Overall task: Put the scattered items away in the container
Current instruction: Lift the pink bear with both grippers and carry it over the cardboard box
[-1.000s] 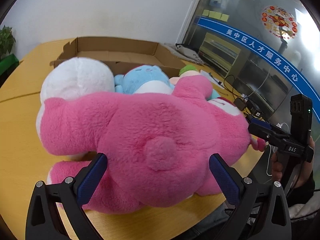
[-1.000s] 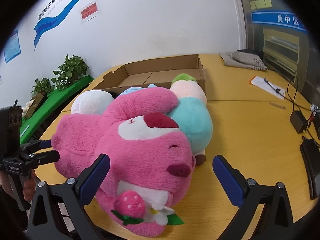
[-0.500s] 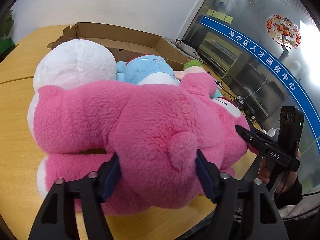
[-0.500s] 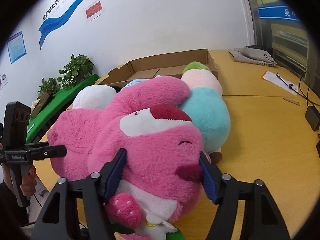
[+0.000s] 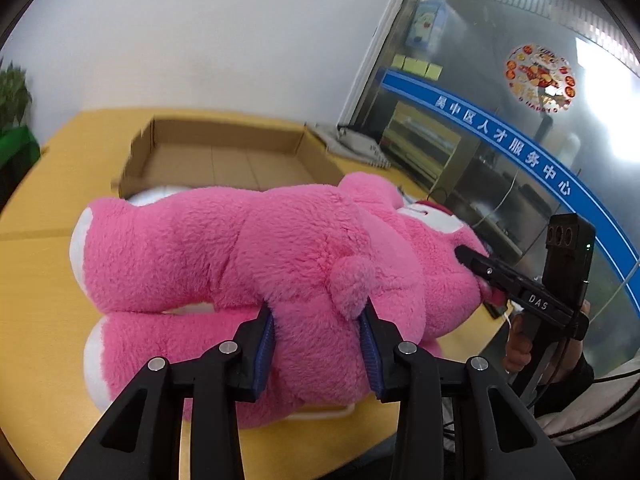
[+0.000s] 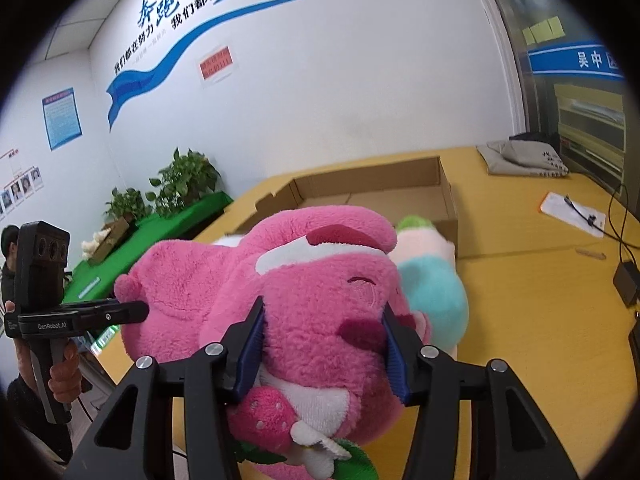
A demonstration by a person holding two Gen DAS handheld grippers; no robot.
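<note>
The pink plush bear (image 5: 256, 264) is gripped at both ends. The fingers of the left gripper (image 5: 318, 354) are pressed into its rump, just below the small round tail (image 5: 349, 286), while those of the right gripper (image 6: 324, 354) are clamped on its face, beside the dark nose. The plush is squeezed in visibly at each hold, so a two-handed grasp is judged to be chosen because the toy is large and floppy and would sag from a single hold. The bear is seen just in front of the open cardboard box (image 5: 224, 160) on the yellow surface (image 6: 532, 300); whether it is fully raised cannot be told. A pastel plush with a turquoise belly (image 6: 434, 280) lies beside the bear's head, against the box wall. The box floor appears bare, so the tidying is judged to be at an early stage.
</note>
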